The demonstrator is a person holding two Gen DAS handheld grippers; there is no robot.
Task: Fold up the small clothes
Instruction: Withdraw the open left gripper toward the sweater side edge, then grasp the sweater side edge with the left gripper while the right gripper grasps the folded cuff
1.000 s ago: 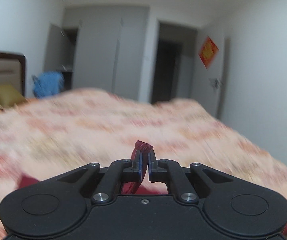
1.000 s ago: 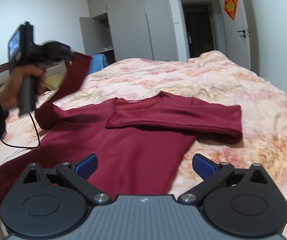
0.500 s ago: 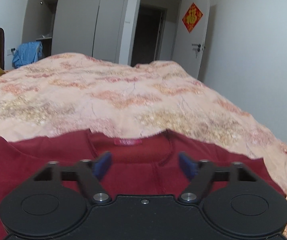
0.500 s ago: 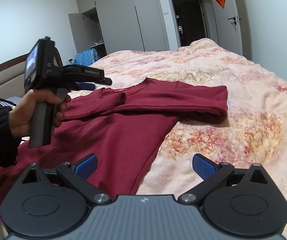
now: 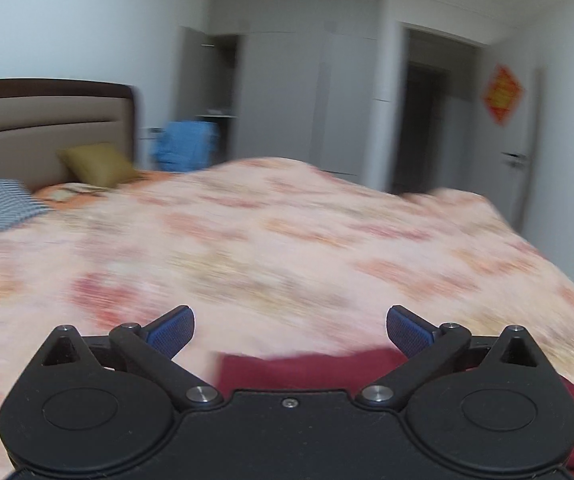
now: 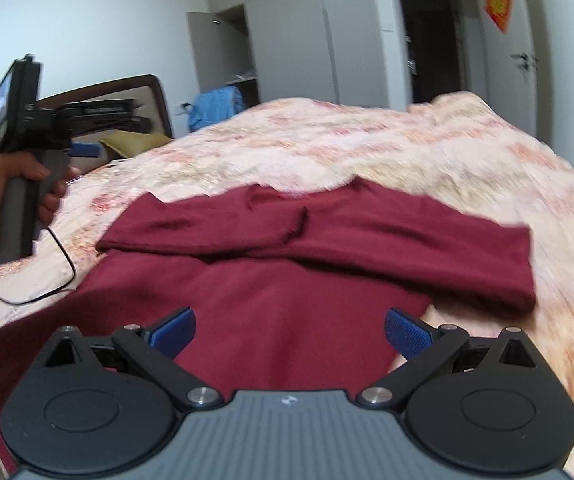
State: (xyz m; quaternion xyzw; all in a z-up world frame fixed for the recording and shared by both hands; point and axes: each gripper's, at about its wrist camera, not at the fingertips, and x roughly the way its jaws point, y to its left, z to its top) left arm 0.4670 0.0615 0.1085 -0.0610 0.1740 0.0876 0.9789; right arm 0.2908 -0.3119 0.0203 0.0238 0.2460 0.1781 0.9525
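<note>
Plainly, both the left tongs (image 5: 290, 330) and right tongs (image 6: 289, 331) gape empty above the maroon shirt (image 6: 271, 280), no lettering legible.

Quilt (image 6: 427, 148) beyond shirt (image 6: 287, 280) lies bare, passable. Left gripper (image 6: 87, 136) and its cable (image 6: 47, 280) occupy the left side.

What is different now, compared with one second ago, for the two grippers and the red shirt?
The left gripper let go of the sleeve it was pinching; it is now open and held up to the left, off the red shirt. That sleeve now lies folded across the chest. The right gripper remains open over the shirt's lower part; the other sleeve stays folded.
</note>
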